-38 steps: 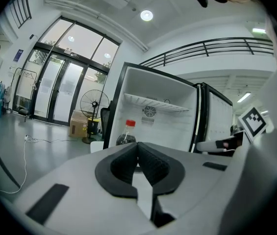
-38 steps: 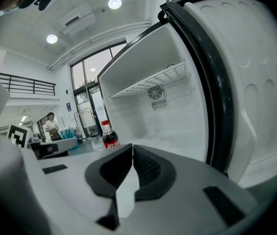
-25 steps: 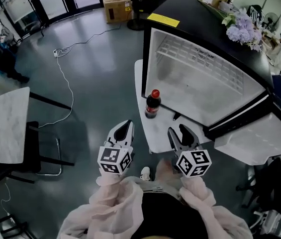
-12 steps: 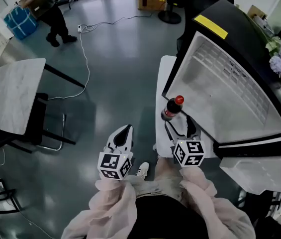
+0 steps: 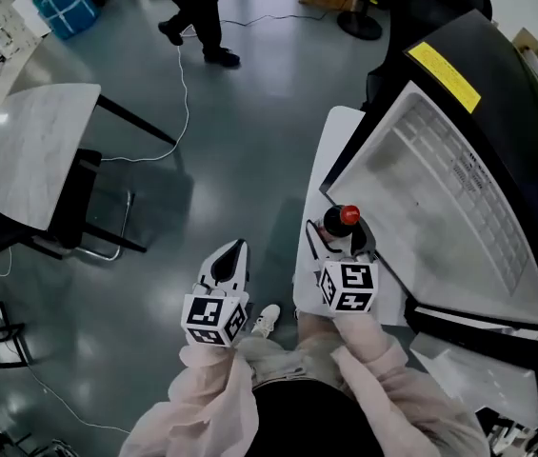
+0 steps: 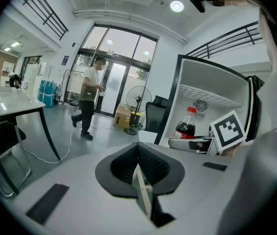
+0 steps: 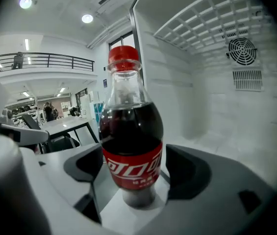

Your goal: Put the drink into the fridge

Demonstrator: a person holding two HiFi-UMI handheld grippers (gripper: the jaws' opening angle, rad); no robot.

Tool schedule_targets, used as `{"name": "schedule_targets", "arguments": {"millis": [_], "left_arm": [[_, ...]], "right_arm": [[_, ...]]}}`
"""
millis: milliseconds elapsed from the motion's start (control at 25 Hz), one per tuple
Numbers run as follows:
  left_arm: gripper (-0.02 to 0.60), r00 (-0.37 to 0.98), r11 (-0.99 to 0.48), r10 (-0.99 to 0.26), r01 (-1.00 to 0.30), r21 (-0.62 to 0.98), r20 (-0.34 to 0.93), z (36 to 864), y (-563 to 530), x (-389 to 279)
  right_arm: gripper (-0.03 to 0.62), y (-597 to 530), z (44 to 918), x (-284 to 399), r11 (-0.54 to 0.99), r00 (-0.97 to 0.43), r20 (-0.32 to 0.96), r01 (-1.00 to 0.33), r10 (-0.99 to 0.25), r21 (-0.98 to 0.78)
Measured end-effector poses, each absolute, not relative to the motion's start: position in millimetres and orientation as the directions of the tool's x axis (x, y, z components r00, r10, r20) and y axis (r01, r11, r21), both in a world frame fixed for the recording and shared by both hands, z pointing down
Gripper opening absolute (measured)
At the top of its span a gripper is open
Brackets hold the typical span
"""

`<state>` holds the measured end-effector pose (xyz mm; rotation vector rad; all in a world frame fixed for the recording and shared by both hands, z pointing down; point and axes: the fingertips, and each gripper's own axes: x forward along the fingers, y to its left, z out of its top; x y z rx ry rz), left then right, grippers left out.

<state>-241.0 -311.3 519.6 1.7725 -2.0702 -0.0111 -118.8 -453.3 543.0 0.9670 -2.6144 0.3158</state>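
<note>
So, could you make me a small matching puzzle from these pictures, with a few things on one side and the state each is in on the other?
Things:
1. cola bottle
2. left tool
3. right tool
4. fridge

States:
a. standing open, white inside
b. jaws together, nothing held
c. upright, red cap on
d. jaws apart, either side of the cola bottle

Pairs: 1-c, 2-b, 3-d, 4-a.
The right tool's jaws have just been opening, with the cola bottle between them.

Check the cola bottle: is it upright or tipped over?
Upright: the cola bottle stands on its base on the white surface, red cap pointing straight up.
</note>
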Motion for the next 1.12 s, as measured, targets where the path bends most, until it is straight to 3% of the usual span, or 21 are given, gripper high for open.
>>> {"name": "schedule_targets", "arguments": {"millis": [120,240,640,1120], "left_arm": [[0.011,-0.132,0.216,-0.944,-0.94,0.262,0.303,518,-314,-244],[0.011,-0.151,0.239,-0.938,-0.934,0.267,0.311,520,-315,-244],[0.011,-0.159,0.245,-0.936,-0.935,0.257,0.315,516,-326,-243],[0.011,-0.056,0.118,-0.97,-0.959,0.257,0.236,485,-365,-230]], "right_arm": [[0.376,-459,537,-122,0.745,-0.715,0.349,-0.663,-0.605,-0.067],[0.31,-460,534,-123,0.753,-0.719,0.323,-0.658,-0.615,-0.031],[0.307,-458,534,-126,0.776,-0.738,0.326,-0.631,-0.592,-0.019],[0.305,-462,493,-117,0.781,-0.756,0.26,-0.625,-0.601,-0.01]]}}
